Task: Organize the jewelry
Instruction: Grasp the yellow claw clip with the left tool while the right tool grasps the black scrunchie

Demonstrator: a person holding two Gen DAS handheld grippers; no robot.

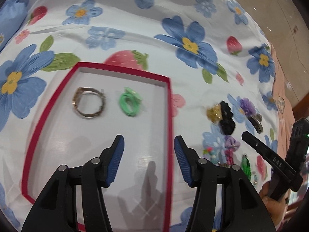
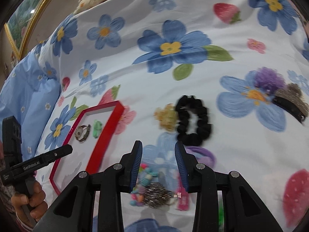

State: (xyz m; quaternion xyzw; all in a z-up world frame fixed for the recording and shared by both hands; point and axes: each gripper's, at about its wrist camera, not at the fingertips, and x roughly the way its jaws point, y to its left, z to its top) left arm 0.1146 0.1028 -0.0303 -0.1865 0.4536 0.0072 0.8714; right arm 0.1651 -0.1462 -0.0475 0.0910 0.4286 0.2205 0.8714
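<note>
in the red-rimmed tray [image 1: 168,104] lie a metal watch [image 1: 89,102] and a green hair tie [image 1: 129,102], side by side; my left gripper [image 1: 148,147] hangs over the tray floor, jaws spread, nothing between them; only my right camera shows the bead bracelet [image 2: 143,183] and silvery band [image 2: 157,194] on the flowered sheet [image 2: 135,73] under my right gripper [image 2: 158,154], also parted and empty, with the black scrunchie [image 2: 193,119] beyond
</note>
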